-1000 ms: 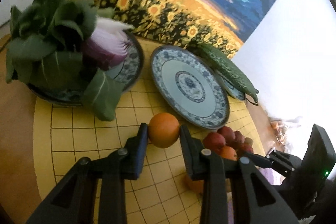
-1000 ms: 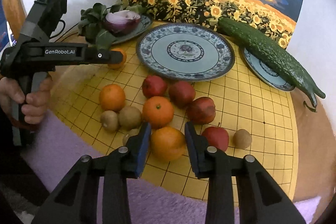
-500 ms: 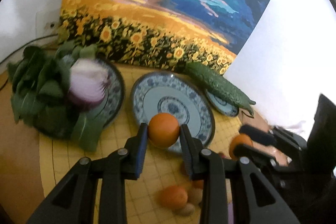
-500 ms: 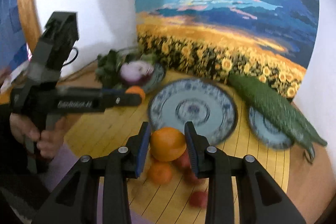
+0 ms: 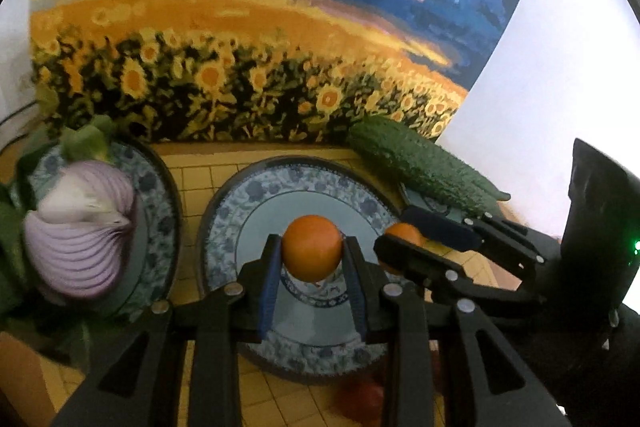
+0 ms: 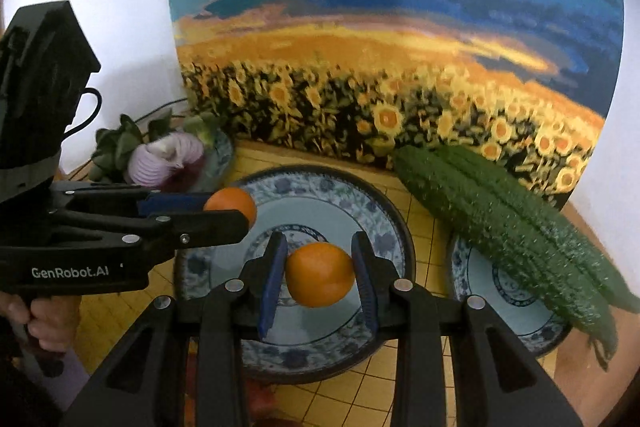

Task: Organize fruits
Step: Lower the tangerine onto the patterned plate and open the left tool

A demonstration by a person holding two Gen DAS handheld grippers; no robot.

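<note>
Now that you have lifted both oranges off the yellow mat, each hangs over the middle plate point(image 6: 394, 227): the left gripper point(image 5: 312, 269) is clamped on one orange point(image 5: 312, 247), the right gripper point(image 6: 320, 279) on the other orange point(image 6: 320, 275). Next, I judge, lower and release them there.

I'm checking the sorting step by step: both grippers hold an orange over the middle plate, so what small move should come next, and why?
Probably lower both and let go. The left gripper and right gripper each clamp an orange above the bare middle plate; the side plates hold vegetables.
</note>
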